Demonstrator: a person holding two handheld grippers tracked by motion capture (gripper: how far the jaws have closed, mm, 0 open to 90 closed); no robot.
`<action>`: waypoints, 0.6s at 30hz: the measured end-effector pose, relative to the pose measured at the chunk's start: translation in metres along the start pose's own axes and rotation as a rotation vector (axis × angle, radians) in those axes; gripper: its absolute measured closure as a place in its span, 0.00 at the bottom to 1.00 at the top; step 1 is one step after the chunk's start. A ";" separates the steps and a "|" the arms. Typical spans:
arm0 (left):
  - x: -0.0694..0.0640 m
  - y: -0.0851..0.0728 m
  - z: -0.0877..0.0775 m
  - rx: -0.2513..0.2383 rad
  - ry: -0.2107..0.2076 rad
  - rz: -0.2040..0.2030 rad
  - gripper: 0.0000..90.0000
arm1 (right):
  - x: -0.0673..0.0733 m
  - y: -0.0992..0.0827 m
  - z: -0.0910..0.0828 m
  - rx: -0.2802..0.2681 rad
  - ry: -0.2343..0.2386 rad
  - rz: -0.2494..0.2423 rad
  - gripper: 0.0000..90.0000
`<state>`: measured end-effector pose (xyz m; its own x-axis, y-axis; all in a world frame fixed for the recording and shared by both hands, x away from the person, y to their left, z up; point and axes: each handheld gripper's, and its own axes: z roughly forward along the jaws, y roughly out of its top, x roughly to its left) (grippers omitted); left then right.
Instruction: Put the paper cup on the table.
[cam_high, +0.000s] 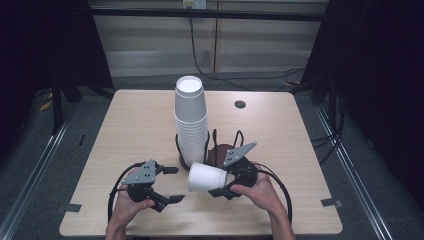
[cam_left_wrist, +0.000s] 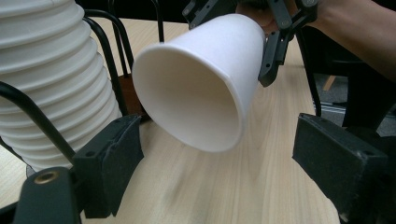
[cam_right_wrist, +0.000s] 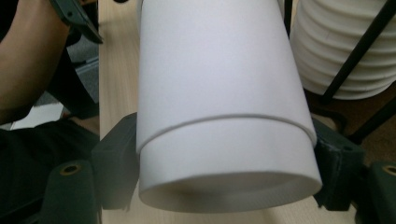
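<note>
White foam cup (cam_high: 207, 177): lay sideways, clamped near its base in the right gripper (cam_high: 223, 180), mouth toward the left gripper (cam_high: 172, 184).
Left gripper: jaws wide apart, empty, just short of the cup's rim.
Advice: close gently on the rim; foam crushes.
Beyond: cup stack (cam_high: 190, 120) in wire holder (cam_high: 216, 142).

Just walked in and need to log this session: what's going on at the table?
A person holds a gripper in each hand. The right gripper is shut on a white foam cup, held sideways above the table, mouth toward the left gripper, which is open and empty. A stack of cups stands in a black wire holder behind.
</note>
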<state>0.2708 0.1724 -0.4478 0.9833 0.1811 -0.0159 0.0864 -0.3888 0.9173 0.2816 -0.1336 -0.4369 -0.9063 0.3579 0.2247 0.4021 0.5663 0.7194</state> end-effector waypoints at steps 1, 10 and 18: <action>-0.001 0.000 0.001 0.000 -0.002 0.006 0.17 | 0.000 -0.001 0.000 -0.013 0.003 -0.001 0.26; -0.003 -0.003 0.006 -0.040 -0.007 -0.008 0.17 | 0.001 -0.005 -0.001 -0.088 0.013 -0.005 0.26; -0.003 -0.007 0.007 -0.049 -0.007 -0.018 0.17 | 0.003 -0.008 0.006 -0.118 0.028 -0.007 0.26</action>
<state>0.2689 0.1680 -0.4566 0.9828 0.1811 -0.0349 0.0961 -0.3409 0.9352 0.2761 -0.1328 -0.4462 -0.9129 0.3325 0.2368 0.3793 0.4765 0.7932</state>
